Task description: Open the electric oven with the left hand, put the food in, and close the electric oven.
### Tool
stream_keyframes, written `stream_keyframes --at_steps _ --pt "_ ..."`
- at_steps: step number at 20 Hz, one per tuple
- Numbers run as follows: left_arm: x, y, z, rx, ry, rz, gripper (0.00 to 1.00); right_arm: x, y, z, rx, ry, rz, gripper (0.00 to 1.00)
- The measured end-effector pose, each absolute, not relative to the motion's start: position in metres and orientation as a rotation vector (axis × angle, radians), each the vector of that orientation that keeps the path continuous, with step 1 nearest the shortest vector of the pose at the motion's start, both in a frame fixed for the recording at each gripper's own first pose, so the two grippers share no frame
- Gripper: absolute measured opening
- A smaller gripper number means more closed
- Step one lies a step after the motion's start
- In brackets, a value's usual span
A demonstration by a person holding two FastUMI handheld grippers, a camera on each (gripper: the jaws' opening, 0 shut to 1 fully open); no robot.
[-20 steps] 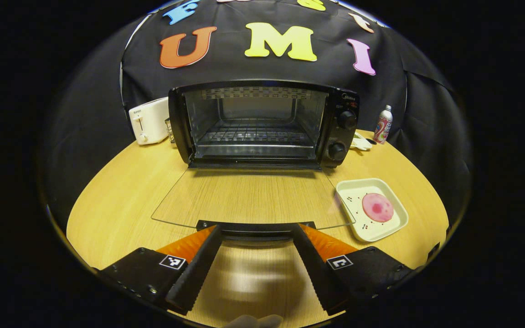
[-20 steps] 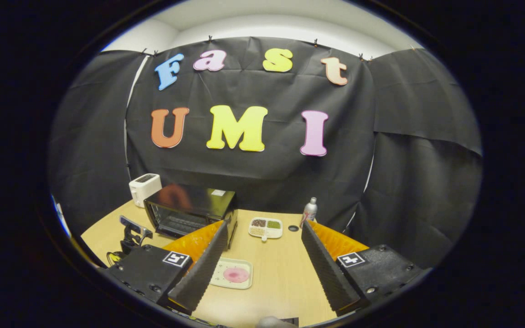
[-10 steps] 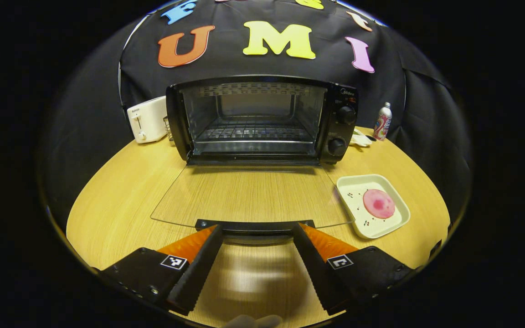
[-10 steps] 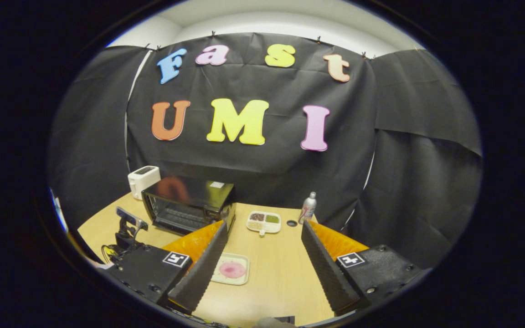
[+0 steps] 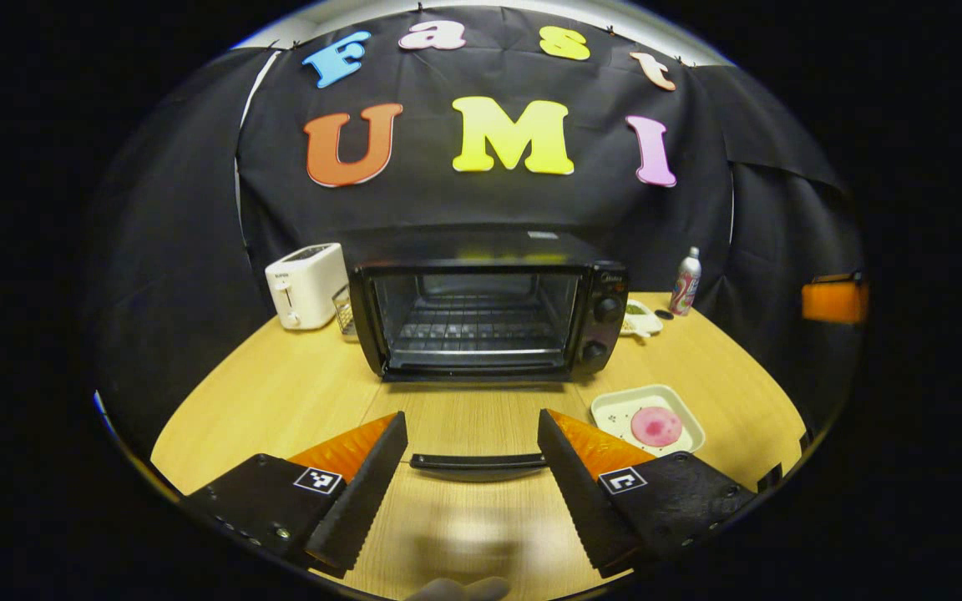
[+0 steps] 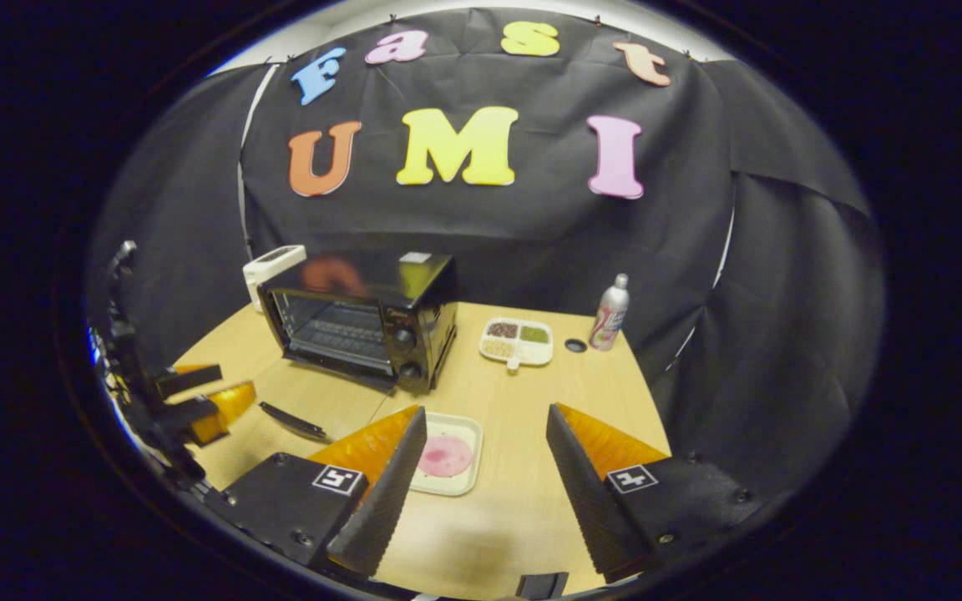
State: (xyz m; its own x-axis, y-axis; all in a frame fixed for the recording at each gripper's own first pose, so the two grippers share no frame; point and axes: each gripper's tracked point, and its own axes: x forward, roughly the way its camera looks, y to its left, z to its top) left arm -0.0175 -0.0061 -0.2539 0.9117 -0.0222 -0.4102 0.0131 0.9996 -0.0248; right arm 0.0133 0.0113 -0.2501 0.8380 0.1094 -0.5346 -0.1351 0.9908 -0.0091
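Oven [image 5: 481, 313] door lowered flat; both grippers, left gripper [image 5: 473, 480] and right gripper [image 6: 485, 476], spread empty; right should straddle near plate [image 6: 448, 455] rim squarely.

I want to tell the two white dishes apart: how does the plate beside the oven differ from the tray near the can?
The plate is undivided and carries one pink round food; the divided tray holds separate brown, green and pale fillings. The plate lies near the right tool, the tray farther back beside the oven. Both are white and rest on the table.
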Motion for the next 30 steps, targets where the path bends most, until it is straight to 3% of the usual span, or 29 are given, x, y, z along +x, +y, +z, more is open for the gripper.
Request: stream_keyframes --at_steps 3,7,13,14,18,20,21,24,25,30 --pt "-0.029 -0.007 -0.209 -0.026 0.366 0.017 0.95 0.029 0.016 -0.308 0.003 0.696 0.168 0.86" --pt "-0.045 -0.009 -0.167 -0.035 0.322 0.084 0.95 0.049 0.022 -0.373 0.033 0.854 0.21 0.63" --pt "-0.069 -0.023 -0.155 -0.05 0.332 0.216 0.95 0.082 0.029 -0.432 0.079 0.988 0.298 0.56" --pt "-0.07 -0.024 -0.156 -0.046 0.335 0.234 0.95 0.087 0.03 -0.436 0.09 1.007 0.304 0.44" --pt "-0.082 -0.031 -0.157 -0.058 0.353 0.299 0.95 0.093 0.031 -0.446 0.132 1.098 0.329 0.23" --pt "-0.085 -0.032 -0.156 -0.066 0.351 0.325 0.95 0.093 0.031 -0.446 0.15 1.147 0.328 0.19" --pt "-0.085 -0.032 -0.156 -0.072 0.353 0.334 0.95 0.093 0.032 -0.447 0.166 1.177 0.318 0.23" --pt "-0.087 -0.029 -0.158 -0.082 0.36 0.344 0.95 0.094 0.034 -0.448 0.262 1.254 0.283 0.11" --pt "-0.086 -0.029 -0.157 -0.082 0.357 0.342 0.95 0.096 0.034 -0.447 0.302 1.272 0.282 0.13" --pt "-0.078 -0.022 -0.162 -0.089 0.347 0.292 0.95 0.095 0.033 -0.448 0.466 1.355 0.289 0.04"
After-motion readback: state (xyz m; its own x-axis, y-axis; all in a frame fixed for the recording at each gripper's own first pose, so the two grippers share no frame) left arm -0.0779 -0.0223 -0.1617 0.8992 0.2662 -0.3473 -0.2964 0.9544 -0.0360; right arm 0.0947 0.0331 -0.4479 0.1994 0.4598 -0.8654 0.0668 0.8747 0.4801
